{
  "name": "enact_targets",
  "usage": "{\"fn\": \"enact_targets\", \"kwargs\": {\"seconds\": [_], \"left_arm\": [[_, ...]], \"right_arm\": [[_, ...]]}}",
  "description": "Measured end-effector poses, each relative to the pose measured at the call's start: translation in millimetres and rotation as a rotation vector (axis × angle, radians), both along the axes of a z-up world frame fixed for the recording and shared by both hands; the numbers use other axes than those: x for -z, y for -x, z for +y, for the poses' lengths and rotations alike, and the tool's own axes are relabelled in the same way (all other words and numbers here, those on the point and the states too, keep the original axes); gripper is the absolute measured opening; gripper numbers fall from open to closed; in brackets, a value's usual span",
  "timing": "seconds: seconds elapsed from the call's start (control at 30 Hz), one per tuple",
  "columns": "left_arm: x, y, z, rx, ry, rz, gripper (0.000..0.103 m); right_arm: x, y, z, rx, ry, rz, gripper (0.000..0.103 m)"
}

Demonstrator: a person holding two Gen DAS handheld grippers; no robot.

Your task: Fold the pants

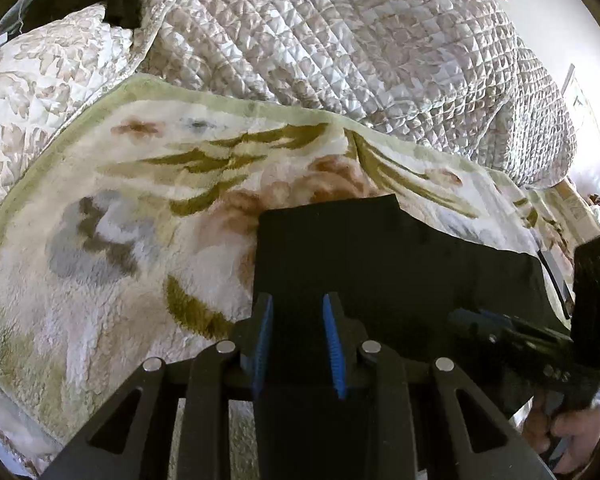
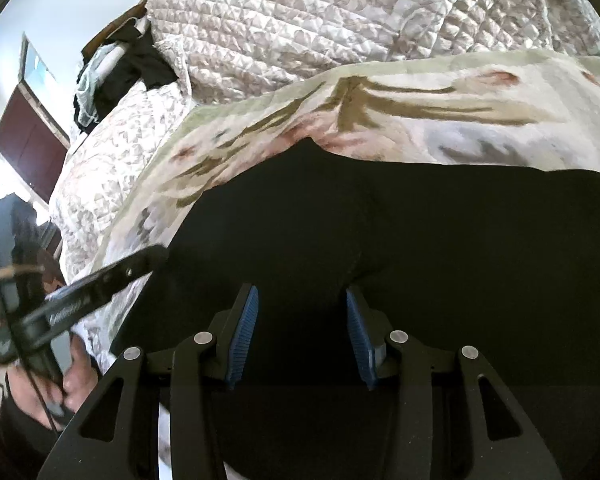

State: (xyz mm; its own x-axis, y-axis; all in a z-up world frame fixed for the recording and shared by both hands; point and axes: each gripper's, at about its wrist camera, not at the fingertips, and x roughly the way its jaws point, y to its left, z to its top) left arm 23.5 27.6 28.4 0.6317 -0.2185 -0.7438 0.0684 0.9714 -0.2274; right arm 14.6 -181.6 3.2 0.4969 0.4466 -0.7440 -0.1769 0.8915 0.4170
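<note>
Pants (image 1: 364, 256) lie on the blanket (image 1: 120, 208); both tongs (image 1: 299, 304) (image 2: 302, 294) gape, nothing clamped; only left view shows their square corner

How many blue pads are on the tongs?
4: two on the left tongs, two on the right tongs, all over the black pants.

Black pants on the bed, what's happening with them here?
A person is folding a pair of black fabric pants spread on a fluffy cream blanket with olive and pink flowers, which lies on a bed beside a quilted grey-white bedspread. Each hand holds a black two-finger gripper with blue ribbed pads. The left gripper hovers over the pants' squared-off end, the right gripper over the wider dark middle. Both sets of jaws stand apart, with no cloth visibly pinched between the pads.
</note>
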Motion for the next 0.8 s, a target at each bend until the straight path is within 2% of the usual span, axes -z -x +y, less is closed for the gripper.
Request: {"fn": "enact_targets", "kwargs": {"seconds": [0.03,0.07,0.1,0.2,0.27,0.37,0.53,0.67,0.73,0.77,0.8], "left_arm": [[0,0,1,-0.003,0.004,0.000,0.028],[0,0,4,-0.005,0.009,0.000,0.028],[-1,0,5,-0.009,0.012,-0.002,0.028],[-2,1,11,-0.018,0.016,-0.015,0.028],[-1,0,12,-0.019,0.022,-0.012,0.028],[1,-2,9,-0.018,0.020,0.001,0.028],[-4,-5,-2,0.006,0.008,-0.016,0.028],[0,-6,-12,0.031,-0.014,-0.004,0.028],[10,-7,-18,0.051,-0.042,0.026,0.028],[14,-6,-21,0.053,-0.056,0.031,0.028],[14,-4,-22,0.054,-0.067,0.021,0.028]], "right_arm": [[1,-4,2,0.000,0.004,0.005,0.029],[2,-7,3,0.005,0.020,0.007,0.008],[2,-9,3,0.011,0.024,0.010,0.002],[-7,-6,-9,0.042,-0.023,-0.017,0.002],[-7,-3,-14,0.060,-0.008,-0.024,0.002],[8,-7,-17,0.075,-0.008,0.017,0.002],[-4,-7,-15,0.066,0.032,-0.015,0.003],[-20,4,-13,0.067,0.093,-0.073,0.007],[-23,10,-12,0.053,0.101,-0.090,0.011],[-21,13,-10,0.036,0.111,-0.090,0.018],[-18,13,-8,0.023,0.124,-0.079,0.020]]}}
